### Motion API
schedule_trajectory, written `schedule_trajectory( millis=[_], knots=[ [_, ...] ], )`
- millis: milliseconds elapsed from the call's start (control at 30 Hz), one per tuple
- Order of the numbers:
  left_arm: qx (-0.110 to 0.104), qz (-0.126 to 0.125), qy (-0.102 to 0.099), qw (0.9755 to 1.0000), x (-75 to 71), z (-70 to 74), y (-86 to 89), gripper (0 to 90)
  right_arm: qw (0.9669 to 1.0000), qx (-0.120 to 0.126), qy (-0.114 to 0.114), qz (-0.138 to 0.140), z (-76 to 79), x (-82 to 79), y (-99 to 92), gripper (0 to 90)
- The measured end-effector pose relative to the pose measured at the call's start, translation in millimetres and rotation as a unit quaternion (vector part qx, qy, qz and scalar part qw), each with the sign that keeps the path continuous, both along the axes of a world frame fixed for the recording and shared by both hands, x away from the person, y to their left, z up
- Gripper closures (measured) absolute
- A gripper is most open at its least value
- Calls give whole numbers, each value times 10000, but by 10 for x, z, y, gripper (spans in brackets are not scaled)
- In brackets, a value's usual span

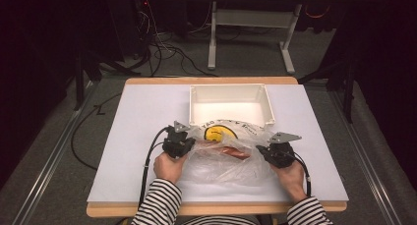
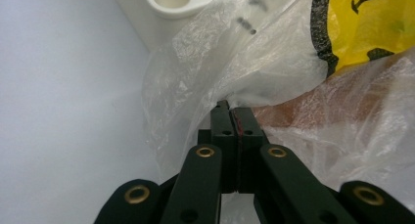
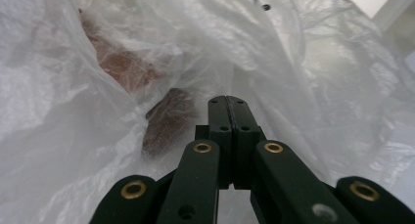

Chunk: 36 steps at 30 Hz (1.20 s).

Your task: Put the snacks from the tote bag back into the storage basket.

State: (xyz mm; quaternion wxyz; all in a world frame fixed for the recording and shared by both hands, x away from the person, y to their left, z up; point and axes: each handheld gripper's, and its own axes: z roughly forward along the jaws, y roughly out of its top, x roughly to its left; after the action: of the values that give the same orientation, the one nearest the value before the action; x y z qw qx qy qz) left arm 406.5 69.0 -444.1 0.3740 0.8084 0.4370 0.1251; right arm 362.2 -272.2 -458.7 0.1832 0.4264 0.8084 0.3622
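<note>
Left gripper (image 2: 230, 106) and right gripper (image 3: 229, 100), each clenched on film of the plastic bag (image 1: 228, 154) stretched between them, just before the white bin (image 1: 231, 90). Risk: thin film may tear or slip. The gripper views reveal the pinch points; the high view, the bin.

We are wearing black-and-white striped sleeves (image 1: 156, 198) that are reaching down to our wrists. We are carrying a matte black left gripper (image 1: 183, 142) and a matching right gripper (image 1: 271, 151), each topped behind its jaws with a grey three-cornered plate (image 1: 285, 136). A black cable (image 1: 149, 158) is trailing back from each body. Below the jaws, flat black linkage arms are showing brass-ringed pivots (image 2: 205, 151) and small dark screw holes. Between the left jaws a thin reddish line is running along the seam.
</note>
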Motion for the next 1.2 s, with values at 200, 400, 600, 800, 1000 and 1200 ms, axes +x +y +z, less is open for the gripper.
schedule_trajectory(
  millis=[200,400,600,800,1000,1200],
  knots=[
    [38,-191,84,9998,-73,-36,-22,900,9999,10,55,97,-33,-36,45,900],
    [93,-461,115,9988,-314,-111,-20,900,9998,109,51,141,-69,-179,5,900],
    [177,-762,181,9968,-470,-85,3,900,9996,-12,22,290,-64,-333,-9,900],
    [-375,-536,-114,9978,-435,86,94,900,9996,114,-182,178,59,-346,-91,900],
    [-580,-273,-181,9978,-297,104,106,900,9994,204,-274,-53,133,-229,-161,900],
    [-495,-62,101,9987,-143,-59,88,900,9995,205,-51,-242,24,-121,-212,900]
  ],
)
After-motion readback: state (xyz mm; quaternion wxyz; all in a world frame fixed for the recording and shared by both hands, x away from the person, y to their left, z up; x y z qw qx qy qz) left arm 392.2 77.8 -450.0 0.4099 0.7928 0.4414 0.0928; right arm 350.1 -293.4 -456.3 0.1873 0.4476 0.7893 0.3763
